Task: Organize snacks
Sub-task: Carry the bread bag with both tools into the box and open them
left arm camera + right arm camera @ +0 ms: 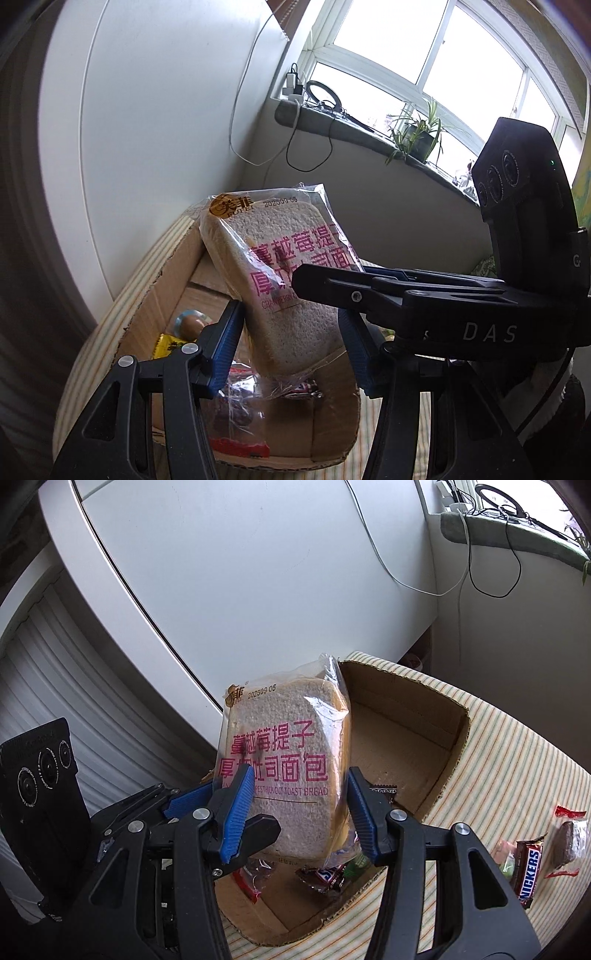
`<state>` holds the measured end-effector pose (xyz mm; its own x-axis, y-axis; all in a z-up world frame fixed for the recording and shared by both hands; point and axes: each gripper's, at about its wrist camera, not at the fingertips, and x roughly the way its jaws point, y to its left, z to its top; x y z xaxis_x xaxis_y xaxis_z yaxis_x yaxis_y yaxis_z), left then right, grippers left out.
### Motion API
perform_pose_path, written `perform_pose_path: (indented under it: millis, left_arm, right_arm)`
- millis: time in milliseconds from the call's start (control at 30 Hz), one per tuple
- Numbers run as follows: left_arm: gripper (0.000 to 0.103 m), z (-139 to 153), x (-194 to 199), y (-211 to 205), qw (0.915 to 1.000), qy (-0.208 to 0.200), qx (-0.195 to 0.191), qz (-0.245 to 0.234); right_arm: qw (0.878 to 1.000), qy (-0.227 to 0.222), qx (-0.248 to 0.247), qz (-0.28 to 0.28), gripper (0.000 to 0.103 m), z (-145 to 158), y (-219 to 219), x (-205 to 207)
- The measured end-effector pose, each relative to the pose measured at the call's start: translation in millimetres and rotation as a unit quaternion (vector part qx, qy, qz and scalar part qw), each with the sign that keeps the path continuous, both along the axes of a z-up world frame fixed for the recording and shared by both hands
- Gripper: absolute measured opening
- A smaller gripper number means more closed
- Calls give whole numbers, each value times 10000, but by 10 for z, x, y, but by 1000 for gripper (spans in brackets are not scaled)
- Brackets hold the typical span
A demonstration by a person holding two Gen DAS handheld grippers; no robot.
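Two grippers, left gripper (291, 345) and right gripper (301, 814), both pinching one clear-wrapped bread pack (284, 771), held tilted above an open cardboard box (448, 738) on striped cloth (513, 738). Box contents: Snickers bar (325, 877), red-trimmed wrapper (249, 884), yellow packet (168, 345). Outside, on cloth: another Snickers (528, 871).

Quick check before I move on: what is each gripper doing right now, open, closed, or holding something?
Left gripper: closed on the bagged toast bread, held above the cardboard box.
Right gripper: closed on the same bread bag, gripping it from the other side.
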<state>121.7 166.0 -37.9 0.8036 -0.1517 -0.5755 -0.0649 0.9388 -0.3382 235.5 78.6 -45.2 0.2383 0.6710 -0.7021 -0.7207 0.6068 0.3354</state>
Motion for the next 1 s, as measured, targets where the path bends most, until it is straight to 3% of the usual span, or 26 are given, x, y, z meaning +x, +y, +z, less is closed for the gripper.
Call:
perform_pose_path:
  millis: [600, 700, 767, 900, 1000]
  left_arm:
    - [52, -258, 263, 177, 9990, 371, 173, 158]
    - [52, -277, 263, 170, 9988, 408, 242, 152]
    - [53, -274, 260, 169, 9987, 402, 274, 162]
    - [76, -254, 315, 148, 9986, 385, 309, 210]
    - [77, -247, 306, 128, 9983, 391, 395, 190]
  right_arm:
    - [9994, 113, -322, -12, 55, -277, 229, 223]
    - [9991, -21, -407, -101, 70, -265, 221, 208]
    - [9990, -110, -385, -172, 89, -238, 199, 193]
    - [9981, -338, -419, -298, 96, -167, 173, 175]
    - [9967, -452, -556, -375, 98, -153, 186, 185]
